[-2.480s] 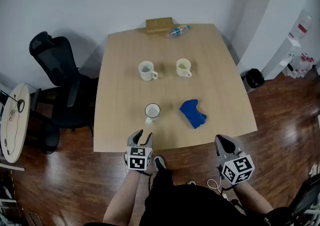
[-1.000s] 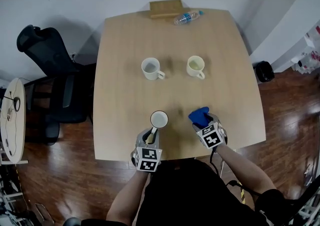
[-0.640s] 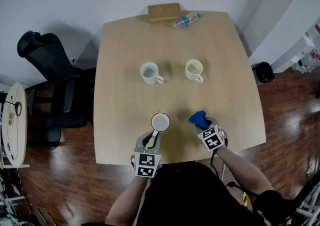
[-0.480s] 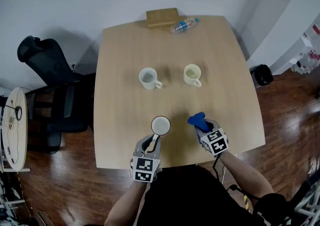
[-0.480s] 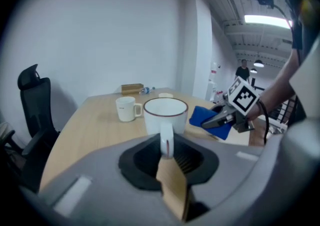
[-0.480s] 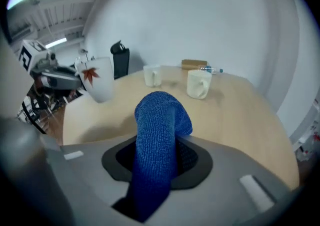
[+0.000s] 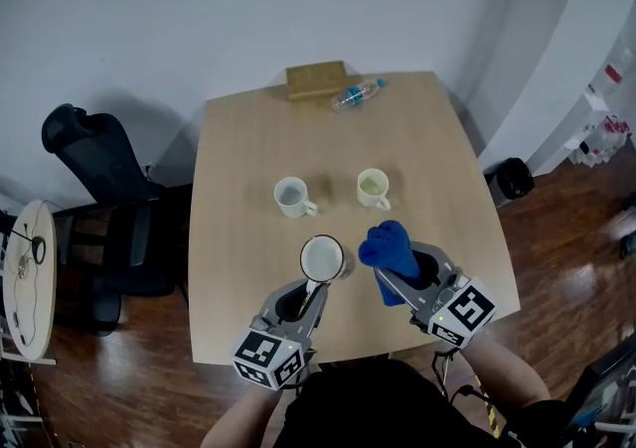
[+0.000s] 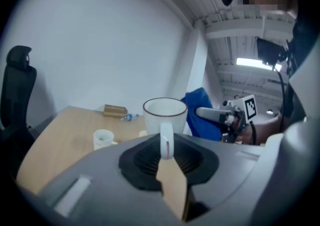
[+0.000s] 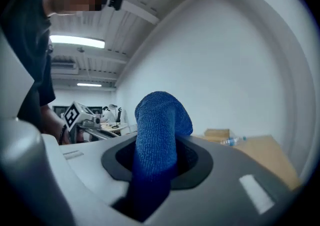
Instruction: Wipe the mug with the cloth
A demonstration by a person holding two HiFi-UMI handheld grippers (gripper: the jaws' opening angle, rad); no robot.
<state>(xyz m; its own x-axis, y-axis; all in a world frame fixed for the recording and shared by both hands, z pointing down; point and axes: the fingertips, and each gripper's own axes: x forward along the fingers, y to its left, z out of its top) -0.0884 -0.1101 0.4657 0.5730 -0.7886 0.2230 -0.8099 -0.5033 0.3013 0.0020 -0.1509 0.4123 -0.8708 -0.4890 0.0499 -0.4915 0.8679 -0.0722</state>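
Observation:
A white mug (image 7: 321, 258) with a dark rim hangs above the near part of the table (image 7: 243, 138). My left gripper (image 7: 315, 287) is shut on its handle (image 8: 165, 139), and the mug (image 8: 164, 114) stands upright. To its right my right gripper (image 7: 395, 274) holds a blue cloth (image 7: 388, 246), also off the table. Its jaws have just been closing, and the cloth (image 9: 157, 129) is pinched between them, sticking up past the tips. In the left gripper view the cloth (image 8: 202, 118) is close beside the mug, apart from it.
Two more white mugs (image 7: 291, 196) (image 7: 371, 188) stand mid-table. A wooden box (image 7: 315, 79) and a lying plastic bottle (image 7: 353, 94) are at the far edge. A black office chair (image 7: 99, 168) and a round side table (image 7: 25, 267) stand to the left.
Both grippers have risen from the table. The left one lifted the mug by its handle; the right one closed on the blue cloth and lifted it beside the mug.

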